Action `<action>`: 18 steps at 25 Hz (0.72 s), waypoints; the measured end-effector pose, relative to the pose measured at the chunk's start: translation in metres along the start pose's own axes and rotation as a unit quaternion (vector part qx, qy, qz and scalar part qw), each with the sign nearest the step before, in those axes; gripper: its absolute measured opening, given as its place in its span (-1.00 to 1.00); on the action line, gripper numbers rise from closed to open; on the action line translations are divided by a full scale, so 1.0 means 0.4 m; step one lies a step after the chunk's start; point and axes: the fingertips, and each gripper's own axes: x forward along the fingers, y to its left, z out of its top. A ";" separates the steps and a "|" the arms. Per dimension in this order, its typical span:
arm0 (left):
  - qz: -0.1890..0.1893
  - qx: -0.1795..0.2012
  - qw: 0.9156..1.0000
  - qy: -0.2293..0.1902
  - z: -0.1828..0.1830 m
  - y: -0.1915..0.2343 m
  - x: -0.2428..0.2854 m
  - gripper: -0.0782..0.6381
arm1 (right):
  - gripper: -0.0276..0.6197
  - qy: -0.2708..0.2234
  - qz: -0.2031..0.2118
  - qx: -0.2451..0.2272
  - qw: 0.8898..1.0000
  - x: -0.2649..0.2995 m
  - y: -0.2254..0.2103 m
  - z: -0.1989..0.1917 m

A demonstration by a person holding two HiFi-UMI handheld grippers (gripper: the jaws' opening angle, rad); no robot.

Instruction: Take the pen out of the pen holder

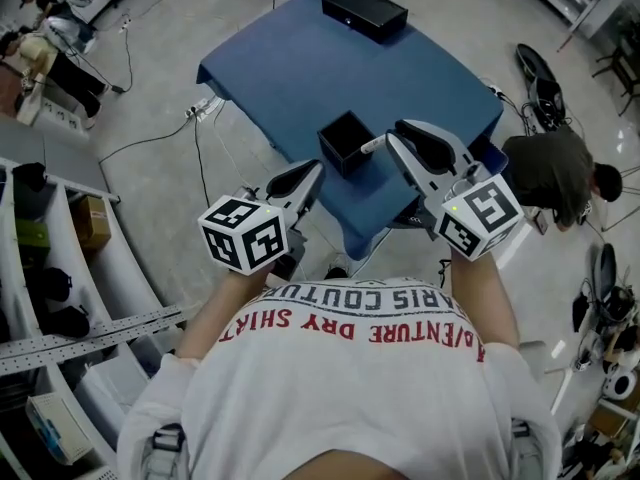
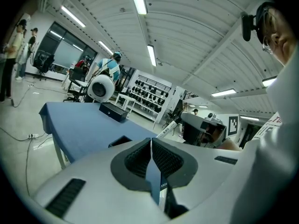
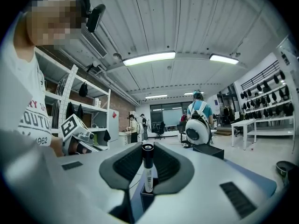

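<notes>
Right gripper [image 3: 147, 149] clamped on upright pen [image 3: 147, 174], held above black pen holder [image 1: 346, 143] on blue table [image 1: 290, 78], left gripper [image 2: 151, 143] pinched together, empty

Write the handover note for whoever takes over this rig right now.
Right gripper: shut on the pen, which stands upright between the jaws, black cap up.
Left gripper: shut and empty, in the air on the near side of the pen holder.
Pen holder: stands on the blue table, close to its near edge.
Done: the pen is gripped, with its lower end about at the holder's rim. I cannot tell whether it is fully clear.
Left: lift the pen well clear of the holder, then probably set it down on the table.
</notes>
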 end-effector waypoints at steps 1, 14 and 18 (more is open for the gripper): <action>0.000 0.001 1.000 -0.001 -0.005 -0.011 -0.008 -0.69 | -0.66 -0.001 0.001 -0.001 1.000 -0.015 0.010 0.001; 0.004 0.003 1.000 0.010 -0.122 -0.124 -0.080 -0.69 | -0.66 0.011 0.028 0.031 0.999 -0.165 0.136 -0.092; 0.005 0.005 1.000 0.014 -0.154 -0.152 -0.106 -0.69 | -0.66 0.016 0.035 0.043 0.998 -0.200 0.180 -0.122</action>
